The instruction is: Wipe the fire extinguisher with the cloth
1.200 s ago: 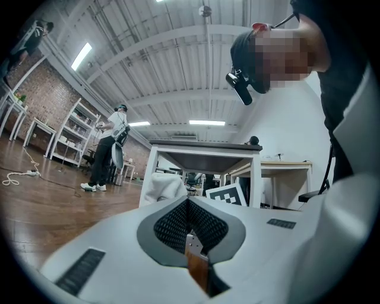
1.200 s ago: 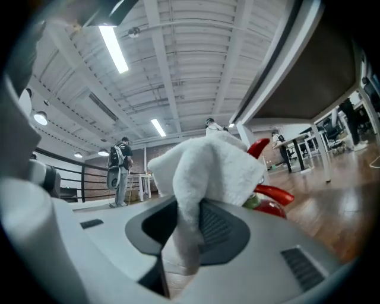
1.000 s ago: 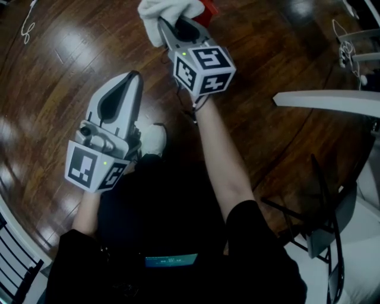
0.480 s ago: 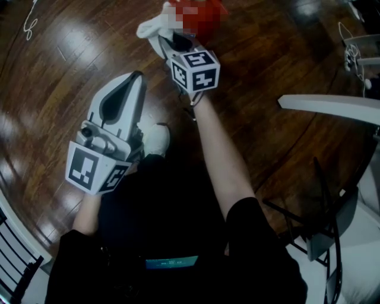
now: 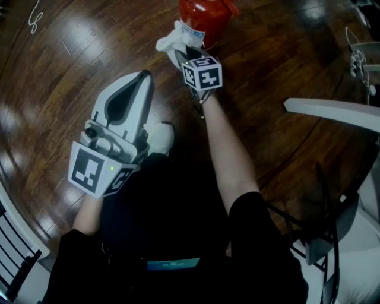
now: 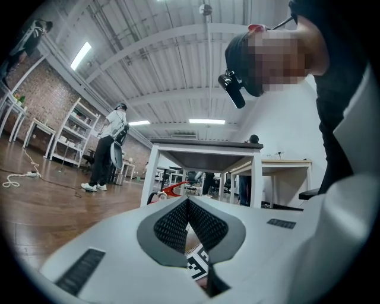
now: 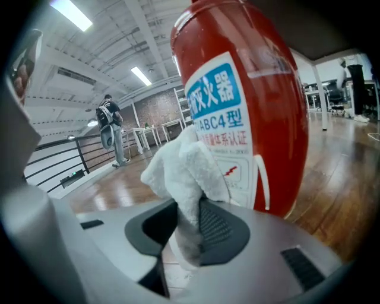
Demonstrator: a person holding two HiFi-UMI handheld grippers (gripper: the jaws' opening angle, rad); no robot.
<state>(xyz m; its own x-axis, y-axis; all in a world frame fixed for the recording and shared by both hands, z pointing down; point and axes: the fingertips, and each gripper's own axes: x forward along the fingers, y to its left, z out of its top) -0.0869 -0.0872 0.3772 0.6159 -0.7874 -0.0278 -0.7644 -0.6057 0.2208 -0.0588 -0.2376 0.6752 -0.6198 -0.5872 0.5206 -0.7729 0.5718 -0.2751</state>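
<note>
Right gripper (image 5: 180,52) clamped on the cloth (image 5: 171,39), which sits at the label side of the fire extinguisher (image 5: 202,16); wiping looks about to start.

The extinguisher stands upright on the wood floor (image 5: 65,65). The cloth bunches against its white label (image 7: 228,113); actual contact cannot be confirmed. Left gripper (image 5: 141,77) is well back from the extinguisher, jaws closed together on nothing, so it gives no support.
Risk 1: a sideways push from the cloth could slide or tip the unsteadied cylinder.
Risk 2: only a narrow fold of cloth sits between the right jaws, so rubbing drag could pull it free.
Against 0.5 s ago, the right gripper has reached further forward and the cloth has closed in on the extinguisher body. More of the extinguisher is in view, and the left gripper is about where it was.
</note>
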